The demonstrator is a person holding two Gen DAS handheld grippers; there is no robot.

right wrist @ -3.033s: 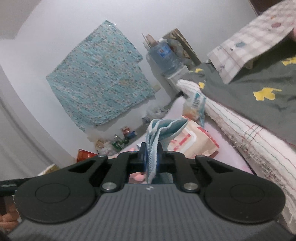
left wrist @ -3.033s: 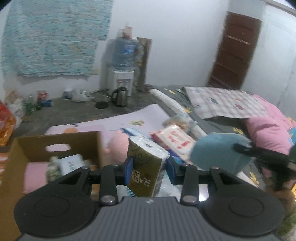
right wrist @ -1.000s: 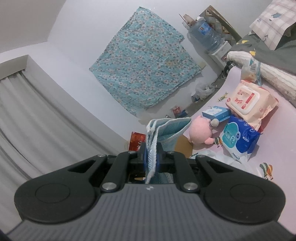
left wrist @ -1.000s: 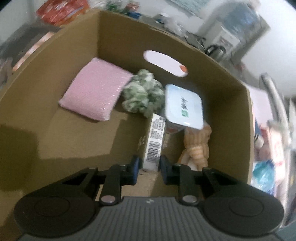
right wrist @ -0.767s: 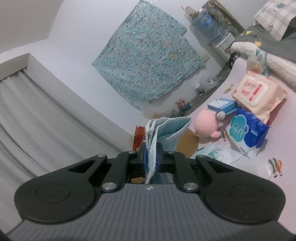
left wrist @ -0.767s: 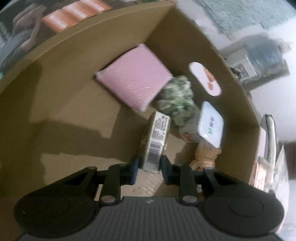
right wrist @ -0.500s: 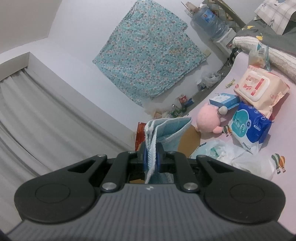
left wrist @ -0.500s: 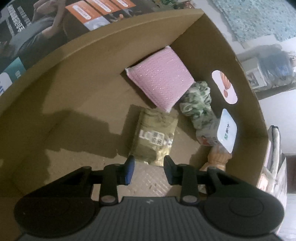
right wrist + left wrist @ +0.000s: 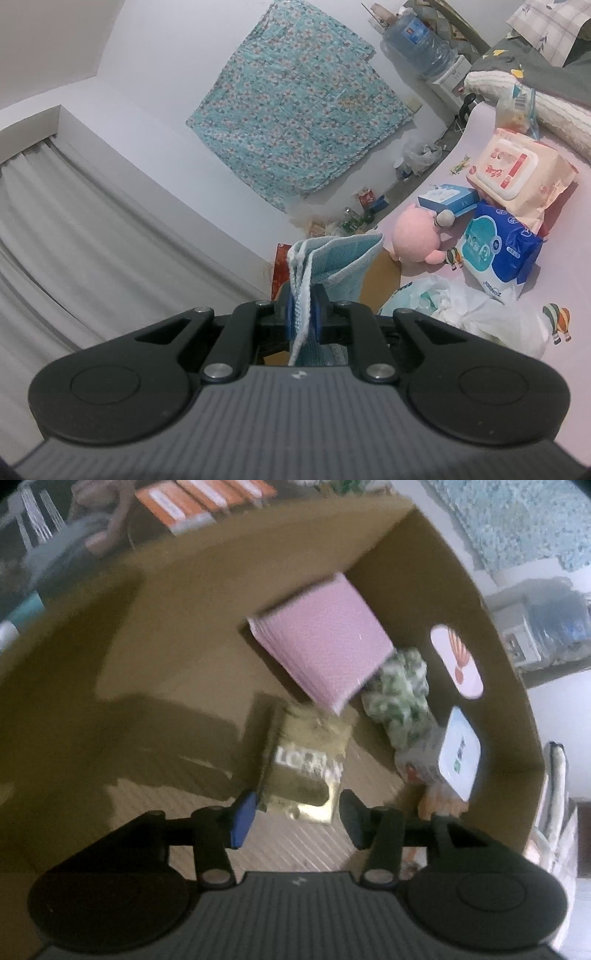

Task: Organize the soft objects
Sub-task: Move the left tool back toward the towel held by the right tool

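Observation:
In the left wrist view I look down into a cardboard box (image 9: 92, 635). A gold-green tissue pack (image 9: 306, 768) lies flat on its floor. My left gripper (image 9: 297, 816) hangs just above the pack's near end, its jaws opening, the pads clear of it. Further in lie a pink folded cloth (image 9: 325, 646), a green-white scrunchie (image 9: 399, 698) and a white-lidded wipes pack (image 9: 458, 757). In the right wrist view my right gripper (image 9: 303, 314) is shut on a folded light-blue towel (image 9: 332, 262) that sticks up past the fingers.
On the pink mat (image 9: 576, 266) lie a pink plush (image 9: 417, 236), a blue wipes pack (image 9: 498, 251), a peach wipes pack (image 9: 517, 173), a small blue box (image 9: 447, 197) and a white plastic bag (image 9: 465, 314). A water dispenser (image 9: 417, 33) stands by the far wall.
The left gripper let go of the tissue pack, which fell from standing on edge to lying flat in the box, and its jaws spread wider. The right gripper kept hold of the towel.

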